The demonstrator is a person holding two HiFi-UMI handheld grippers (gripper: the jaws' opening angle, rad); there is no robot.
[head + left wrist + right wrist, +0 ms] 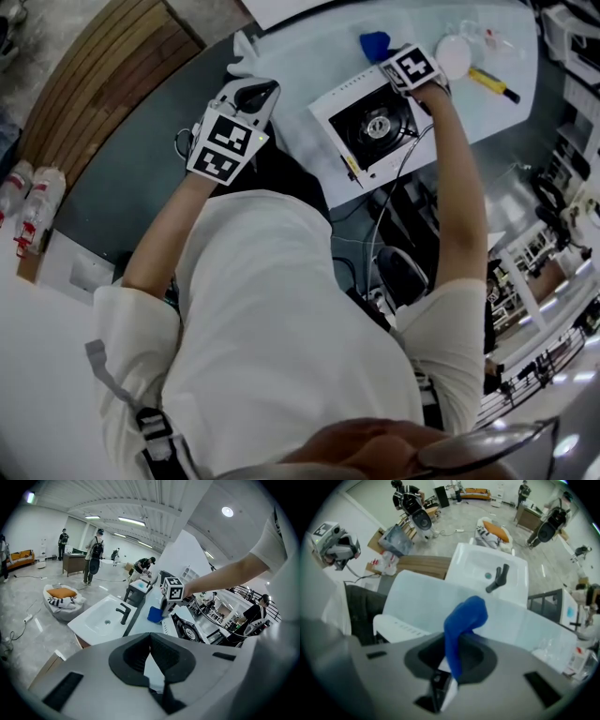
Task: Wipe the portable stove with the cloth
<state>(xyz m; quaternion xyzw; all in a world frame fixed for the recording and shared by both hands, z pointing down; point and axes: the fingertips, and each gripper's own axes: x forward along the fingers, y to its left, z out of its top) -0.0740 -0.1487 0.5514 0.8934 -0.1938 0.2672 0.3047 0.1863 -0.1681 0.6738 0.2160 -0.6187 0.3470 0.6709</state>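
We hold the right gripper [457, 644] clamped on the blue cloth [465, 613], at the far edge of the stove [334, 108] on the white bench [309, 56]. Our left gripper [150, 637] is closed on nothing, left of the stove and apart from it.

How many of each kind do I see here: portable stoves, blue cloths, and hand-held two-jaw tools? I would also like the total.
Portable stove: 1
Blue cloth: 1, gripped in the right tool
Two-jaw tools: 2, the left tool shut on nothing
Total: 4
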